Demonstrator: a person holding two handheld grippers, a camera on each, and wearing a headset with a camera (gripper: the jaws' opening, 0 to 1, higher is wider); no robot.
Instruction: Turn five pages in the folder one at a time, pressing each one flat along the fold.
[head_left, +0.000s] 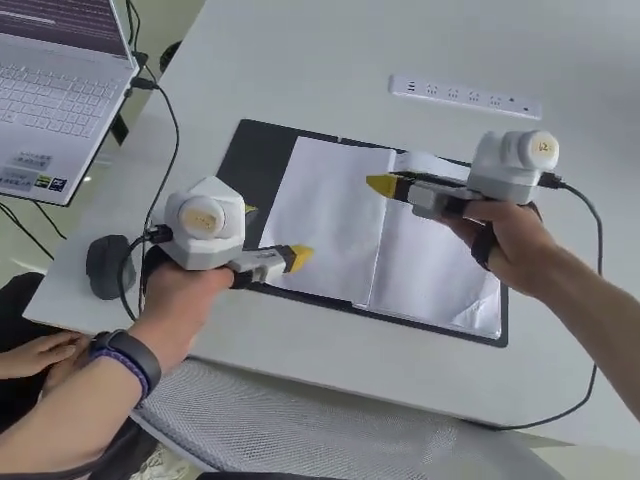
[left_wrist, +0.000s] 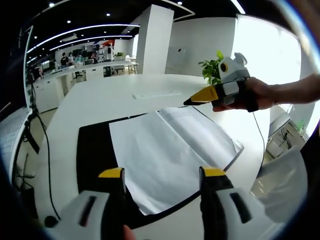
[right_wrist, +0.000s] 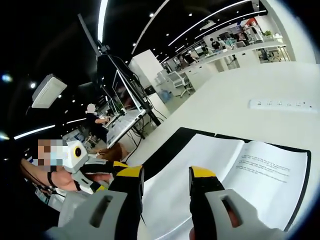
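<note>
Folder (head_left: 255, 165) lies open on the worktop (head_left: 300, 60), white sheets (head_left: 335, 220) tucked in its clear sleeves. We hold our right gripper (head_left: 385, 185) above the fold, likely to press there, and our left gripper (head_left: 295, 257) at the near left edge, perhaps steadying. Both pairs of fingers (left_wrist: 112, 174) stand apart, gripping nothing.

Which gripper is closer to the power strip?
Right. The right gripper hangs over the folder's middle, nearer the power strip; the left gripper is at the folder's near edge, farther away.
</note>
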